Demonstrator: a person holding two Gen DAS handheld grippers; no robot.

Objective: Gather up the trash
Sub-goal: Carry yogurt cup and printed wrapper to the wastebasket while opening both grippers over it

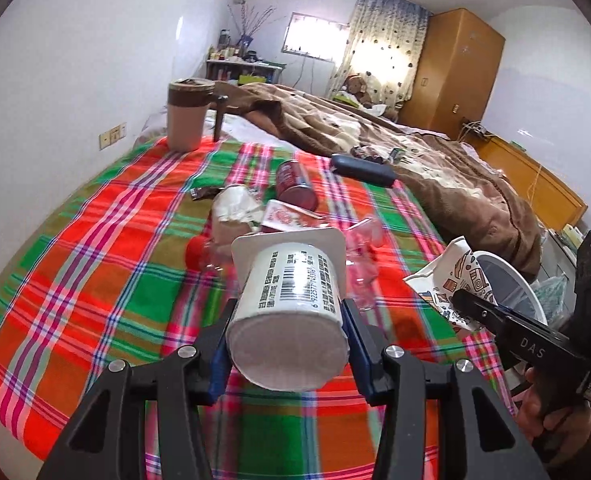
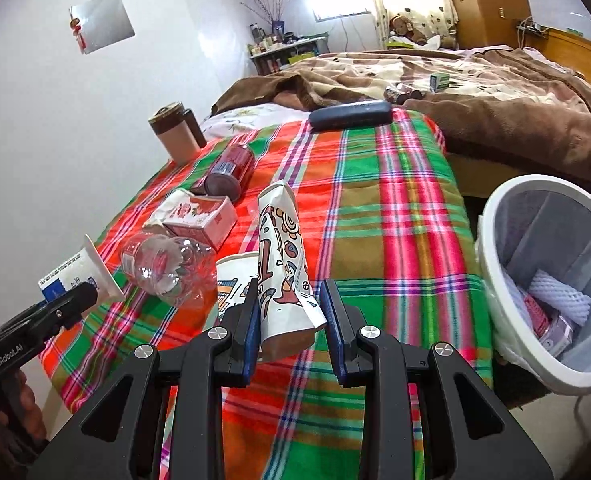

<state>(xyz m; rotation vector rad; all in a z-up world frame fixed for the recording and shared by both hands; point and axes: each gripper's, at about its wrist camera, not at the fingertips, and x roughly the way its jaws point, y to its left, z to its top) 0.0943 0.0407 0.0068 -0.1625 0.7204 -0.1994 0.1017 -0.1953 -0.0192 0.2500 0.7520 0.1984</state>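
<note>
1. Bedroom w/ white walls; plaid cloth (image 2: 395,200) in red/green covers the near end of the bed, brown blanket (image 2: 495,92) bunched further back.
2. Left claw (image 1: 289,332) is clamped on a white yogurt cup (image 1: 291,300), held sideways above the cloth, pads on its side walls near the base. Looks light, thin plastic, prob. dents if squeezed harder.
3. Right claw (image 2: 291,320) pinches a patterned paper cup (image 2: 283,256), squashed flat, lower end betw. the pads. Soft, floppy, near weightless; a grip low on the fold seems safest.
4. White trash bin (image 2: 491,240) w/ liner stands just beside the bed's right edge, some trash already inside. Path to it looks free.
5. On the cloth: clear plastic bottle (image 2: 167,268), red can (image 2: 231,172), small pink carton (image 2: 203,220), crumpled wrapper (image 1: 235,204), all close together.
6. Not trash, I'd say: tan tumbler (image 1: 185,116) by the wall, dark case (image 2: 351,114) at the blanket's edge.
</note>
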